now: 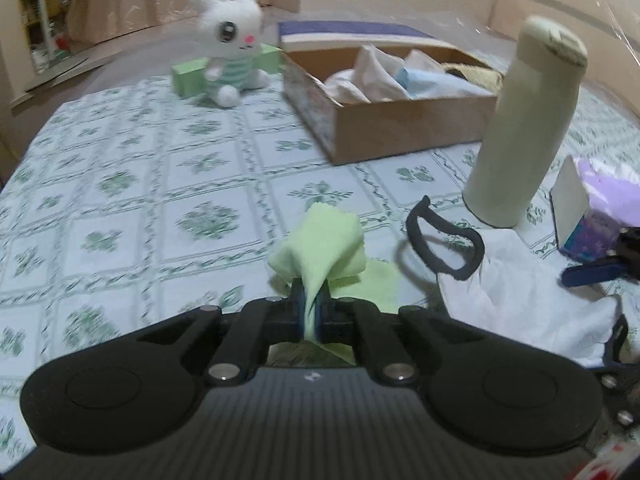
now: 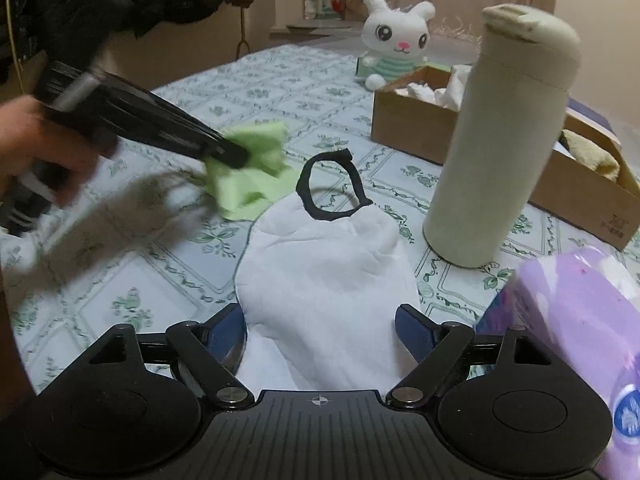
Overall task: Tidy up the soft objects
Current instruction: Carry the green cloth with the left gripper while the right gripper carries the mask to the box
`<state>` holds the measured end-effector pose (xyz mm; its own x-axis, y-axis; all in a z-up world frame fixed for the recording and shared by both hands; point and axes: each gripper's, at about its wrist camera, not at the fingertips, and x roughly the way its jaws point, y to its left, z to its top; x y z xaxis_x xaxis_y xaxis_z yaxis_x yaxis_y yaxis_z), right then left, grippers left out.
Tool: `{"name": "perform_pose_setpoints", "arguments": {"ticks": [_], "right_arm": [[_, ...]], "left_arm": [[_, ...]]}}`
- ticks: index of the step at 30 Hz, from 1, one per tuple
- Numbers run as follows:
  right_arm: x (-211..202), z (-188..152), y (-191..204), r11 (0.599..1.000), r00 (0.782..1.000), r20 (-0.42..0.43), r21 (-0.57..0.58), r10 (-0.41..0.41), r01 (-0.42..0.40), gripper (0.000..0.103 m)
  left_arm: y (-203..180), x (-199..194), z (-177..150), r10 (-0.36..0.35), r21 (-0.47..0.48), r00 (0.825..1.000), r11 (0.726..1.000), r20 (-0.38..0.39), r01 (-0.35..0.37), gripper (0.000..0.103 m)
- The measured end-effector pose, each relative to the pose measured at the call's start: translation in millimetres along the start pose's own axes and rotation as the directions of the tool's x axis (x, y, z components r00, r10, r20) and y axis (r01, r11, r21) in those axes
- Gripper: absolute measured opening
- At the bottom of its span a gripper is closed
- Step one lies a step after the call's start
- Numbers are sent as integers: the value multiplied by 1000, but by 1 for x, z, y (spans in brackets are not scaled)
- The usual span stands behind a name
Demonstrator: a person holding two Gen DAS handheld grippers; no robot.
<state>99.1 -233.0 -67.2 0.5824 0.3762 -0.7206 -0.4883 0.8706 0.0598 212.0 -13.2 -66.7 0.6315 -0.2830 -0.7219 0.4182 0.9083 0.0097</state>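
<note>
The light green cloth (image 1: 320, 240) lies bunched on the patterned tablecloth (image 1: 160, 184), and one fold of it is pinched between the closed pads of the left gripper (image 1: 309, 312), so part of the cloth stands up from the table. Just beside it on the right lies a white sock (image 2: 320, 280) with a black cuff (image 2: 332, 184); its cuff end is close to the green cloth, maybe touching it, but the blur makes this unclear. The right gripper (image 2: 320, 332) stands over the near end of the sock with its jaws wide apart, the pads on both sides of the sock and not pressing it. Behind the sock, a cream bottle (image 2: 500, 140) stands upright. Further back is a cardboard box (image 1: 400, 128) with folded cloths inside, and a white plush rabbit (image 1: 232, 44) sits to its left.
</note>
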Motion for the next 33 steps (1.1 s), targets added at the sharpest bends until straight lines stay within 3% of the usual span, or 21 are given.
{"name": "perform_pose_setpoints", "arguments": {"ticks": [7,9,11,12,14,23,33], "right_arm": [[16,13,-16,997,997,-65,68,35,-30,80],[18,15,-20,996,997,-74,91,28,-22,66],[18,17,-21,996,997,-75,91,-2,9,43],[17,18,-22,996,997,-77,92,-8,15,38],[14,18,-19,996,997,-75,76,-35,41,14],[-31,9,-14,989,999,-4,139,-51,51,10],[-95,4,-14,978,995,61,200,-79,65,10]], "left_arm": [[-2,-22,-12,-14,-30,1000,999,5,14,4],[-6,-24,-16,-23,-35,1000,999,2,23,4],[-11,-25,-19,-35,-41,999,999,-1,35,4],[-14,-26,-21,-41,-42,999,998,-2,41,4],[-19,-28,-24,-49,-47,999,998,-3,49,4],[-50,-51,-26,-116,-72,993,991,14,117,4],[-100,-77,-12,-173,-33,984,984,42,174,4]]}}
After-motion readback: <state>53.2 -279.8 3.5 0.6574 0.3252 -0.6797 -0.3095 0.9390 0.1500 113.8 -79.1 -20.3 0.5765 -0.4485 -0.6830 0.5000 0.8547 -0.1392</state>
